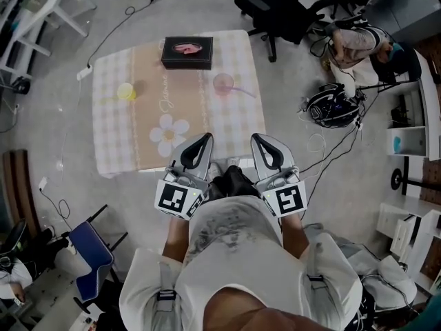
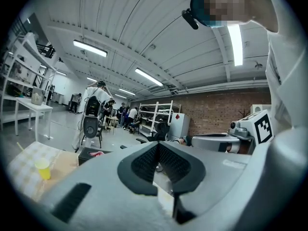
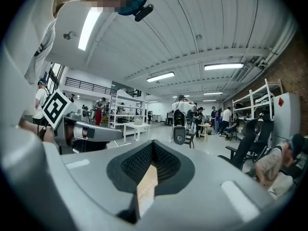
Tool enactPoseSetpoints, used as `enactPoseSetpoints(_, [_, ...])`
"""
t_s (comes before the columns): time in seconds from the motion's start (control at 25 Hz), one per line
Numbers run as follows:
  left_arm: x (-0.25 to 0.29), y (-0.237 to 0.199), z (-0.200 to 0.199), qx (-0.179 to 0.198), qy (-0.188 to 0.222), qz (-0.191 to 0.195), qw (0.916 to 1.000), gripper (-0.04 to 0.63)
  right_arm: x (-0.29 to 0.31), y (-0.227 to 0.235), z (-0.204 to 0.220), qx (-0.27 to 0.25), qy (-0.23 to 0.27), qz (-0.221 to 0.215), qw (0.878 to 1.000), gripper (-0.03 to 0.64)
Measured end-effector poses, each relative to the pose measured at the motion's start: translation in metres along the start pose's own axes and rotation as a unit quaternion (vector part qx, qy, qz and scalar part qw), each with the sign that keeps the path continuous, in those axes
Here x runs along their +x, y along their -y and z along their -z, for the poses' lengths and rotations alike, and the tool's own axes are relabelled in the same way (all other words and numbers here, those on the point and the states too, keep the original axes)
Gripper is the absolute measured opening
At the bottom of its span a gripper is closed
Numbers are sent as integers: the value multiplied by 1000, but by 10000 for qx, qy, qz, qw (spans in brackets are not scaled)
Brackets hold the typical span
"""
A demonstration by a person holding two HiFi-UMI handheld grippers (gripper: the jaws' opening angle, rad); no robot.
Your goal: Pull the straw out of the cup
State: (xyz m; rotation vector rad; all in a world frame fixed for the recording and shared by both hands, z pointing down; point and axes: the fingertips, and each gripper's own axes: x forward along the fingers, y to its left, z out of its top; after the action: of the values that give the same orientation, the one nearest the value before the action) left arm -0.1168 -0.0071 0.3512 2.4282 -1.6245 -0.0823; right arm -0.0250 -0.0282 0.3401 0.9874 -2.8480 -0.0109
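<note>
On the checked tablecloth [image 1: 110, 150] stand two cups. A yellow cup [image 1: 125, 92] stands at the left with a pale straw [image 1: 108, 98] leaning out to its left; it also shows in the left gripper view as the yellow cup [image 2: 43, 169]. A pink cup [image 1: 223, 83] stands at the right with a purple straw [image 1: 242, 91] leaning out to its right. My left gripper [image 1: 204, 139] and right gripper [image 1: 255, 139] hover side by side over the table's near edge, well short of both cups. Both are shut with nothing between the fingers.
A black box [image 1: 187, 52] with a pink picture lies at the table's far edge, also seen as the black box [image 2: 92, 154]. Office chairs [image 1: 275, 9], a seated person [image 1: 355, 47], cables and a headset [image 1: 332, 105] are on the floor to the right. A blue chair [image 1: 89, 254] stands at the near left.
</note>
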Motion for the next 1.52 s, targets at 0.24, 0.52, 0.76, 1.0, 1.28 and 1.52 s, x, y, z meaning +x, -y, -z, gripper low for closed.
enactPoseSetpoints(0.24, [27,-6,4,-5,-86,-110,9999,6,19,23,3,128,61,-156,9998,11])
enactPoseSetpoints(0.52, [61,-12,13,5,-227,-236,9995,6,33,53,11,213,-57,-405,9989,11])
enactPoseSetpoints(0.76, [79,-20,26,-18,-368,-371,9986,6,45,74,7,337,220,-414,9983,11])
enactPoseSetpoints(1.0, [94,-30,31,19,-444,-342,9984,6,52,84,14,294,4,-418,9987,11])
enactPoseSetpoints(1.28, [108,-46,38,45,-588,-100,9982,6,66,87,31,349,-315,-210,9987,11])
enactPoseSetpoints(1.52, [118,-58,48,84,-727,136,9972,6,71,87,37,382,-399,7,9985,11])
